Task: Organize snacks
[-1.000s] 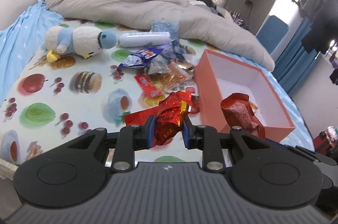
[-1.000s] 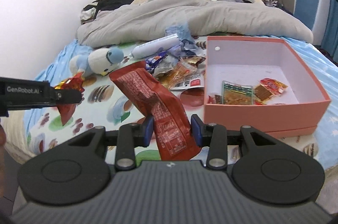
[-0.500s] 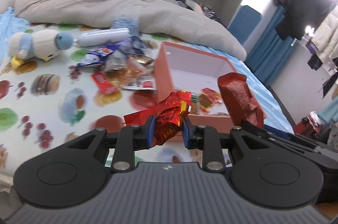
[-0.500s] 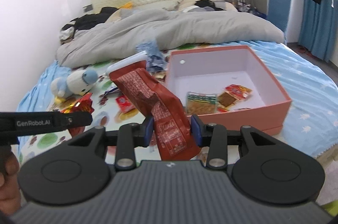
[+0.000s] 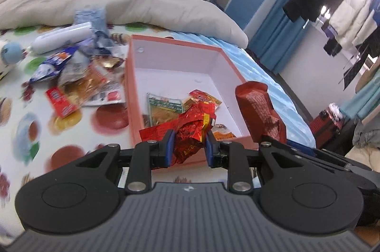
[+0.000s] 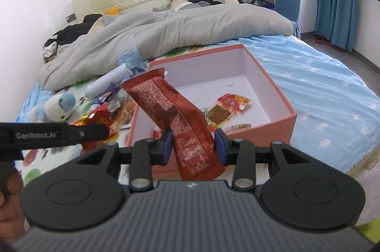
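Your left gripper (image 5: pixel 187 141) clamps a crinkled red foil packet (image 5: pixel 190 135) at lower centre, over the near wall of the pink box (image 5: pixel 129 85). Your right gripper (image 6: pixel 192 147) pinches a long brick-red snack pouch (image 6: pixel 171 109), tilted up-left before the same box (image 6: pixel 282 121).

You've swung both grippers across from the snack pile toward the pink box (image 5: pixel 180 43). Its near wall now sits right under your two held packets.
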`<state>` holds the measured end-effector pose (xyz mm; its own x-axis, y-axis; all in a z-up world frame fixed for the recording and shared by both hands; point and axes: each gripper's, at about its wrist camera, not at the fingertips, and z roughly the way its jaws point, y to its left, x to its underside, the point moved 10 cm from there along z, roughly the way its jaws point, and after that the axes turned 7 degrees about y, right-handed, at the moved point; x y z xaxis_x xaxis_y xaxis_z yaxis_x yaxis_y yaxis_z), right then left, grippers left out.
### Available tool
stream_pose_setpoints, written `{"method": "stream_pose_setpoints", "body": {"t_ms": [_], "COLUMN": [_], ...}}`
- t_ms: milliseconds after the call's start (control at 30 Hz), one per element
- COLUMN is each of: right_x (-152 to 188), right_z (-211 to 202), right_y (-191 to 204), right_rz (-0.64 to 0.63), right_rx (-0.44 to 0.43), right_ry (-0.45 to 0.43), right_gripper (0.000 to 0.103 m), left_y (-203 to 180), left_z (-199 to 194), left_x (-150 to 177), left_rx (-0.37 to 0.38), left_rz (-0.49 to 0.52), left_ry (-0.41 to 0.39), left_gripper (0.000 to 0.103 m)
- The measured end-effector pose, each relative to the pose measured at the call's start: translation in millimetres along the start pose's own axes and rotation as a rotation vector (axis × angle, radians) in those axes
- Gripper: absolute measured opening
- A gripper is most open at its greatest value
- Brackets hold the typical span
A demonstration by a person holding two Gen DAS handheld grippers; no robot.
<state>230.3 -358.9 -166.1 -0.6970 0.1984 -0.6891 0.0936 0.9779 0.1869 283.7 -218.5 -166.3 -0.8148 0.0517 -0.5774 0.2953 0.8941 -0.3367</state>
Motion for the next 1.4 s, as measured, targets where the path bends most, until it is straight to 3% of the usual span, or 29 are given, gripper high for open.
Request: {"method": "stream_pose_setpoints", "body": {"t_ms": [333,767,833,900,933,1133,1400], "right_x": [-42.0,-58.8,-58.3,-57.6,-58.1,-60.6,-58.9], "right_z": [72.8,160.7,170.7,176.1,176.9,161.8,111.9], "right_y": [-37.2,-75.1,-80.7,-83.4,-84.1,-76.2,-59.4], "right_rz": [0.008,0.063,0.083,0.087,0.089,0.087,0.083], "right_rx": [0.038,0.064,0.075,0.092,0.096,0.072,0.057], "right_ry": [0.030,0.114,0.134,0.147,0.146,0.109,0.057], "right_gripper": [0.041,0.045,0.049,0.062,0.063,0.062,0.062], "left_y": [-10.8,-7.0,-2.3,3.0,5.0,5.4,-14.8], "left_z": [105.2,197.2,203.3,204.3,204.2,191.0,120.4], "left_x": [-62.7,-97.1,-99.1,-99.5,-99.1,-94.2,-86.2], "left_rx": [0.044,0.037,0.031,0.029,0.035,0.046,0.051], "left_rz": [0.052,0.126,0.116,0.093,0.082,0.071,0.102], "left_ry": [0.071,0.122,0.127,0.125,0.125,0.117,0.046], "left_gripper": [0.031,0.032,0.047,0.054,0.055,0.055,0.055]}}
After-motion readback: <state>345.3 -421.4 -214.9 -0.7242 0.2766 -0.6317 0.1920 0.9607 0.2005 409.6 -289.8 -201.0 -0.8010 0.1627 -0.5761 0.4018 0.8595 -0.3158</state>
